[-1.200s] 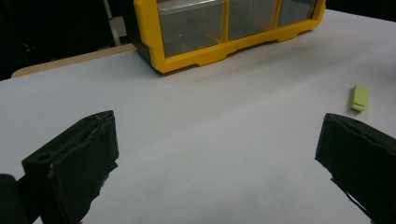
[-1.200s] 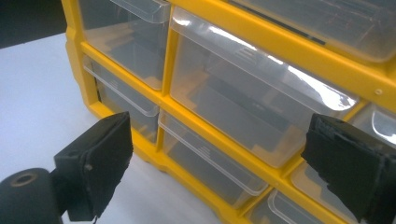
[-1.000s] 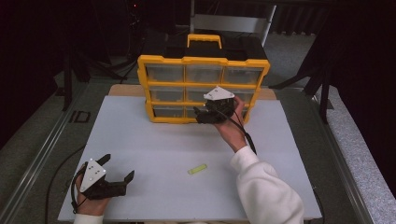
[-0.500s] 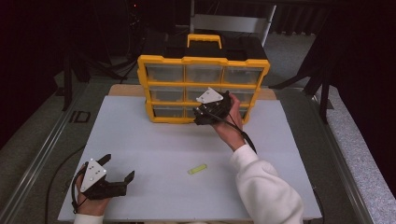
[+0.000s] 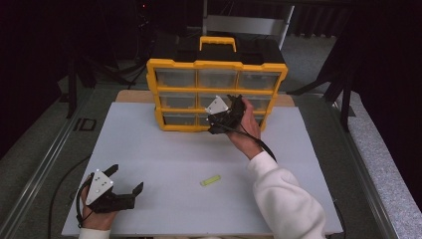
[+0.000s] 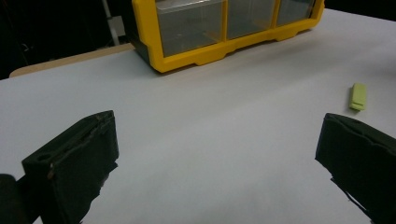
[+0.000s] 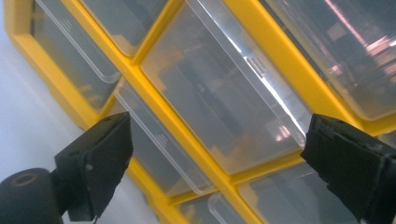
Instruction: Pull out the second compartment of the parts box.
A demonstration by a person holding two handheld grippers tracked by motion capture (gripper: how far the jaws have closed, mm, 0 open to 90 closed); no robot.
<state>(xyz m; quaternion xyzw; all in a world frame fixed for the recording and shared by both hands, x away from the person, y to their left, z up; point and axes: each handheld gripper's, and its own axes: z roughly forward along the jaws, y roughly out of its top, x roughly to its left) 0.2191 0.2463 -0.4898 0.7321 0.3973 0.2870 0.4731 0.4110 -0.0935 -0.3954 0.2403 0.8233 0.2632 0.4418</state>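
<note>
At the far left of the desk (image 5: 164, 149), near its front edge, the left gripper (image 5: 124, 180) rests low in the person's hand, its jaws spread wide and holding nothing, pointing across the bare white surface; right of it, near the middle of the desk and well apart from both grippers, lies a small green clip (image 5: 210, 179), flat and alone; behind, at the far edge, stands a yellow drawer cabinet (image 5: 216, 94) with clear drawers in three rows; the right gripper (image 5: 234, 107) is raised against its front, at the middle and lower rows toward the right side, its jaws wide apart and gripping nothing; in the right gripper view a clear middle drawer (image 7: 224, 93) sits framed between the jaws, tilted because the hand is turned.

Judging from this, the jaws may slip off the drawer's thin lip, since the plastic is smooth and the approach is slanted; a hard pull could drag the whole cabinet forward, as nothing braces it.

What the drawers contain is hard to make out through the glare; whether the jaws touch the drawer front cannot be told; the person's left forearm is cut off by the bottom edge.
</note>
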